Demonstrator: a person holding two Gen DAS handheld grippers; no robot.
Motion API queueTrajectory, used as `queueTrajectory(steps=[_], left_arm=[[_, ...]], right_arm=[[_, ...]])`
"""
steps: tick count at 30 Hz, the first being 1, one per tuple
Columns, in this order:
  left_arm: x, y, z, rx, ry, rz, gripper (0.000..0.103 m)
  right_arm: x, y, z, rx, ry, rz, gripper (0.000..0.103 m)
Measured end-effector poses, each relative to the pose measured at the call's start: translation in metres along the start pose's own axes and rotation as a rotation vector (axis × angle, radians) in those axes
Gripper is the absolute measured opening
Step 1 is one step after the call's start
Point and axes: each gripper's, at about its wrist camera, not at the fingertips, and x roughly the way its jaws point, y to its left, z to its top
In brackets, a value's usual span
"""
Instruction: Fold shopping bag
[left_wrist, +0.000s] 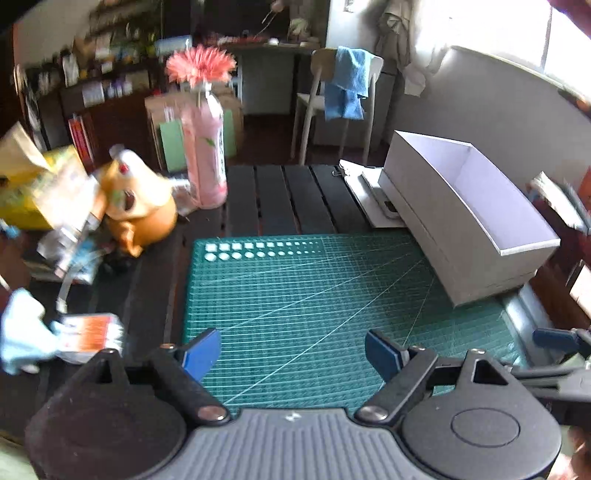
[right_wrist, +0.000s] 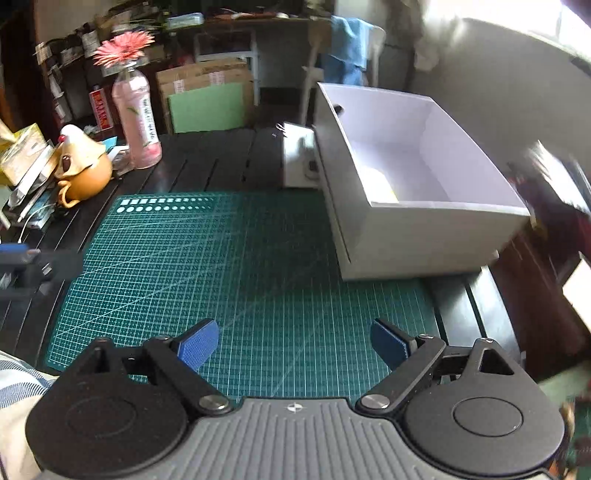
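No shopping bag lies on the green cutting mat in either view. A pale yellowish thing lies inside the white box; I cannot tell what it is. My left gripper is open and empty above the near edge of the mat. My right gripper is open and empty above the mat, near its front edge. The right gripper's blue fingertip shows at the right edge of the left wrist view, and the left gripper's fingertip at the left edge of the right wrist view.
The open white box stands on the mat's right side. A pink bottle with a flower, an orange teapot and cluttered packets stand at the left. White papers with a clip lie behind the box. A chair with a blue cloth stands beyond the black slatted table.
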Motion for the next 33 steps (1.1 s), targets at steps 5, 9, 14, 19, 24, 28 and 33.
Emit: queueTrajectory(steps=[5, 9, 14, 19, 24, 28, 33], left_arm=[[-0.024, -0.016, -0.014, 0.013, 0.034, -0.011, 0.085], [-0.041, -0.03, -0.023, 0.047, 0.023, -0.011, 0.085], [-0.071, -0.04, -0.028, 0.045, 0.006, -0.041, 0.085], [-0.103, -0.046, -0.028, 0.053, -0.025, -0.047, 0.089], [-0.129, -0.049, -0.034, 0.062, -0.071, -0.022, 0.09], [-0.144, -0.05, -0.036, 0.057, -0.093, -0.006, 0.09], [-0.162, -0.05, -0.037, 0.044, -0.124, 0.016, 0.09]], right_arm=[[-0.019, 0.0, -0.01, -0.006, -0.008, -0.029, 0.095], [-0.05, 0.0, -0.017, 0.005, -0.038, -0.05, 0.096], [-0.085, -0.01, -0.024, 0.108, -0.093, -0.011, 0.096], [-0.108, -0.015, -0.031, 0.151, -0.075, 0.054, 0.09], [-0.141, -0.013, -0.033, 0.151, -0.133, 0.006, 0.09], [-0.163, -0.009, -0.035, 0.129, -0.175, -0.071, 0.091], [-0.179, -0.002, -0.038, 0.108, -0.195, -0.077, 0.091]])
